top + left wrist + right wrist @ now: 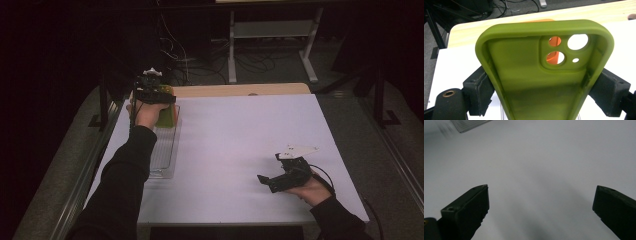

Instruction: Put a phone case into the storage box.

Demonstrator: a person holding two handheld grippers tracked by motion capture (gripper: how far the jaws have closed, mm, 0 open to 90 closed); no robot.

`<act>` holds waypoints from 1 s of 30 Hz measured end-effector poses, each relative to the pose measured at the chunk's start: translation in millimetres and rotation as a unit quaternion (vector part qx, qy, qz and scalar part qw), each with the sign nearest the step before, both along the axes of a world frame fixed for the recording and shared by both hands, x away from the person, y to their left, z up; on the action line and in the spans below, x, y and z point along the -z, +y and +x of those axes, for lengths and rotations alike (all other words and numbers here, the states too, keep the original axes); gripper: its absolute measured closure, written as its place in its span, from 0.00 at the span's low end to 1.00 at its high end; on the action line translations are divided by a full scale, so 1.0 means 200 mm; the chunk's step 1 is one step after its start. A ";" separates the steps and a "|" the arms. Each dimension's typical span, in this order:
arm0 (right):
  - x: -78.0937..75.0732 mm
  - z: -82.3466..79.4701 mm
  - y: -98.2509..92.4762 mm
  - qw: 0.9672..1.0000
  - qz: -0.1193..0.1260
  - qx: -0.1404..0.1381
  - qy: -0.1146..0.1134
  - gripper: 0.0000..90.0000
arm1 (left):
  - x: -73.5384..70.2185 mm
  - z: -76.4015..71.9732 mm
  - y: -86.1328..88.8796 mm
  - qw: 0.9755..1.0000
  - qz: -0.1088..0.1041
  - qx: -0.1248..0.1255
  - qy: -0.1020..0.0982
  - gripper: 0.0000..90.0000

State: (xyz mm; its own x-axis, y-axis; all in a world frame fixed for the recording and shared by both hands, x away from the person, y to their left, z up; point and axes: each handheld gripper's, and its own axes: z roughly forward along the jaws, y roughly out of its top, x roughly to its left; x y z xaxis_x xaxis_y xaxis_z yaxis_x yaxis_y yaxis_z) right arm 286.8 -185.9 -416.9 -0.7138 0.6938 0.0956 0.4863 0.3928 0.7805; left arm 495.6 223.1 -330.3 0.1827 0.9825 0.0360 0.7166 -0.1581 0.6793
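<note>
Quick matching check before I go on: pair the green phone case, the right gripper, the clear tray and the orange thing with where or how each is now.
1 green phone case
2 right gripper
3 clear tray
4 orange thing

a open, nothing between the jaws, over the white table
b seen through the camera holes
c clamped in the left gripper
d left part of the table

Pairs: 1-c, 2-a, 3-d, 4-b
</note>
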 end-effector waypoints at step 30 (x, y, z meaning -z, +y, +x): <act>0.00 0.00 0.00 1.000 -0.001 -0.001 0.002 0.00 | 0.18 0.04 -0.01 0.999 0.030 -0.034 -0.015 0.14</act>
State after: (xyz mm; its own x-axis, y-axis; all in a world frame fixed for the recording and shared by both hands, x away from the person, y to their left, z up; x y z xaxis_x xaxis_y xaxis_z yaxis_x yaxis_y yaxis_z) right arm 286.3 -186.2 -417.0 -0.7142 0.6931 0.0979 0.4893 0.3943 0.7779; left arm 502.9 221.0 -365.4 0.1139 0.9885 0.0997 0.7059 -0.1511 0.6920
